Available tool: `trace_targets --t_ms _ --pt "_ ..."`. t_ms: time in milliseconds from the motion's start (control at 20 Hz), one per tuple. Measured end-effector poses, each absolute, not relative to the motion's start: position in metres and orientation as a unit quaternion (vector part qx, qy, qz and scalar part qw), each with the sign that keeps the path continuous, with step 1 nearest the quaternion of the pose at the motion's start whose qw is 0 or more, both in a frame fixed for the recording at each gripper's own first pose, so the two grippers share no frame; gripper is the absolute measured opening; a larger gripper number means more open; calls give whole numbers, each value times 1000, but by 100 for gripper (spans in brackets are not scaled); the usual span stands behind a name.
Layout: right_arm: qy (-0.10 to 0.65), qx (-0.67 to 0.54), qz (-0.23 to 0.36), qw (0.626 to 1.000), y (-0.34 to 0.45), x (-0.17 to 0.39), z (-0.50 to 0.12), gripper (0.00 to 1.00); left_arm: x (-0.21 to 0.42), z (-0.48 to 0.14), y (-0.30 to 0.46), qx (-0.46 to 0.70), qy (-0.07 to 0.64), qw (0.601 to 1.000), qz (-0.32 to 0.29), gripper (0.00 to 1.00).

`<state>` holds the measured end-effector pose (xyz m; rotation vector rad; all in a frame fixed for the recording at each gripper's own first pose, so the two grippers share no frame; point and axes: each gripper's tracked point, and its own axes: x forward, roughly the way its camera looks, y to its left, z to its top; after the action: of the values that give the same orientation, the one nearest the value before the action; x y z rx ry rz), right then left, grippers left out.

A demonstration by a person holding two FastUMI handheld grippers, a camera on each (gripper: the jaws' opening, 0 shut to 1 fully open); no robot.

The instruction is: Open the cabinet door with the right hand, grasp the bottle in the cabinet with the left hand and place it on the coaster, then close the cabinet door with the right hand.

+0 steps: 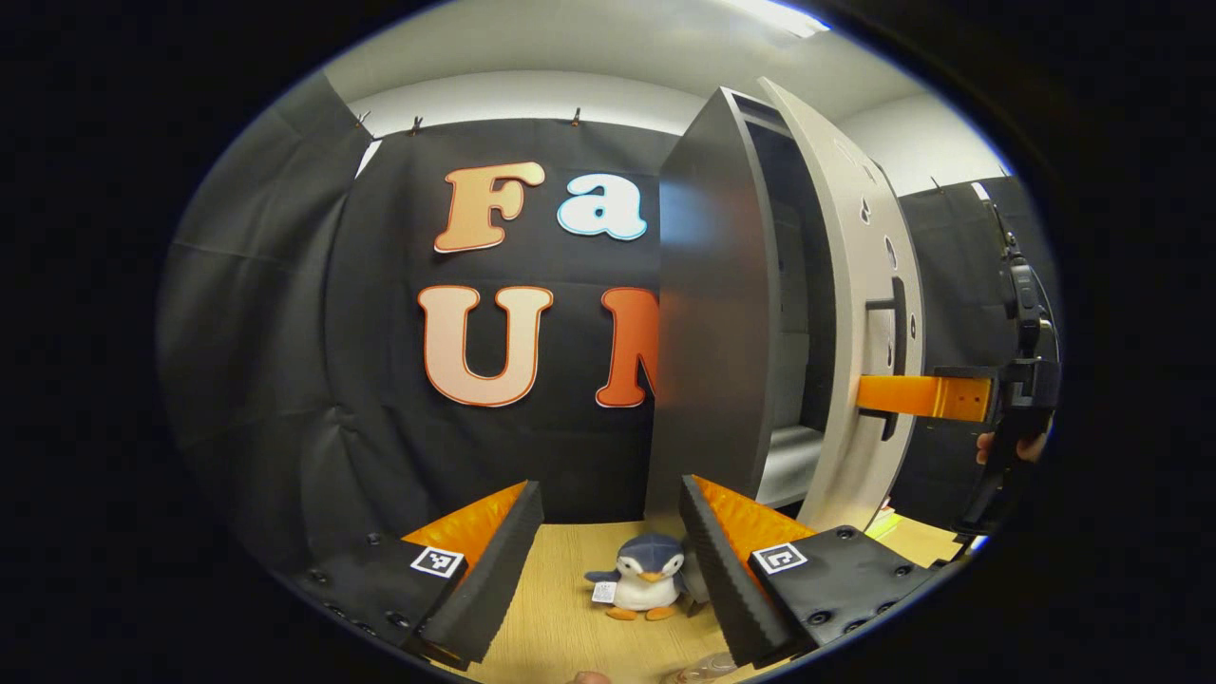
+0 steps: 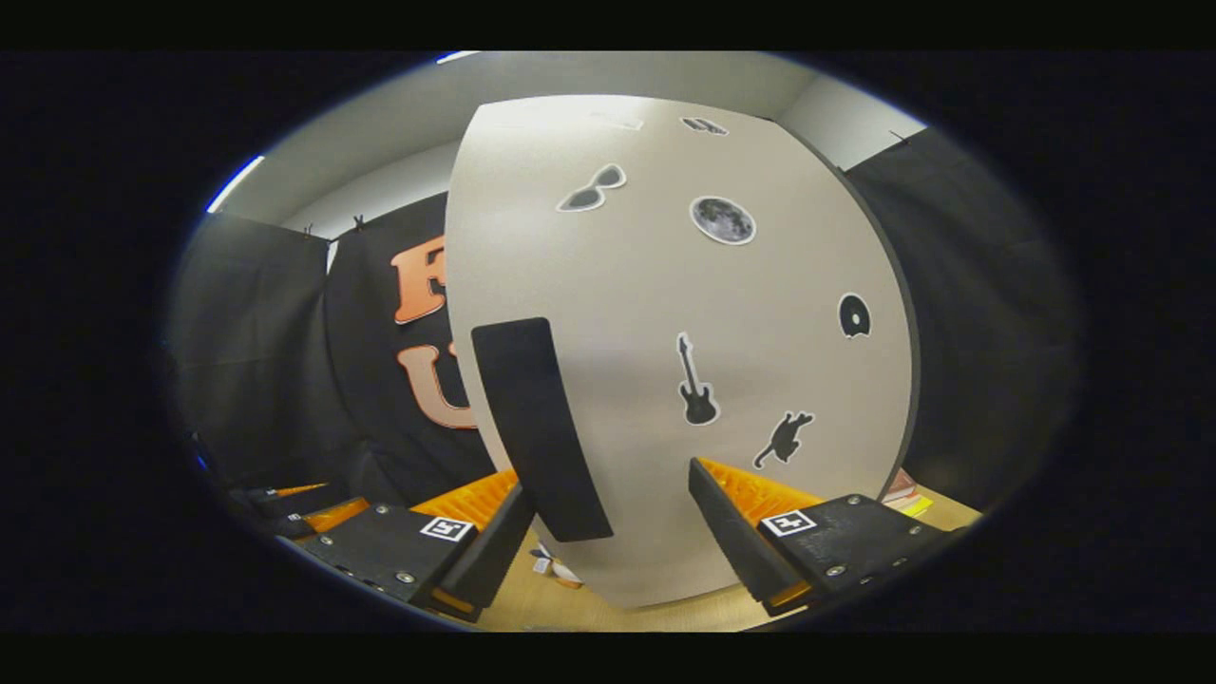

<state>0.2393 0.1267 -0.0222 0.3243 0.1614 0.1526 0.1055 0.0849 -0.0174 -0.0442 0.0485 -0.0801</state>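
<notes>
The cabinet door [image 1: 860,313] is seen part-way open, its inner shelf exposed; no bottle can be made out inside from here, and the coaster cannot be placed either. Just in front of the door's black handle [image 2: 537,427] the right gripper [image 2: 608,513] is held, fingers spread and gripping nothing. Left of the door, the left gripper [image 1: 608,551] is kept low over the worktop [image 1: 560,608], fingers released, a toy penguin [image 1: 644,577] between them. Fetching, placing and closing are judged still to come.
</notes>
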Motion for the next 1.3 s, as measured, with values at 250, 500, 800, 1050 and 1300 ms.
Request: trace_targets --t_ms 250,500,800,1050,1300 --pt "80 179 73 978 132 251 -24 95 105 -22 95 -22 30 999 -33 94" --pt "83 179 68 978 135 259 -25 95 104 -26 105 -23 34 999 -25 94" --pt "87 141 49 985 127 268 -30 96 101 -27 116 -24 35 999 -19 94" --pt "89 147 49 984 128 270 -29 95 101 -30 117 -28 38 999 -22 95" --pt "97 159 51 981 130 260 -33 95 95 -30 115 -19 40 999 -24 95"
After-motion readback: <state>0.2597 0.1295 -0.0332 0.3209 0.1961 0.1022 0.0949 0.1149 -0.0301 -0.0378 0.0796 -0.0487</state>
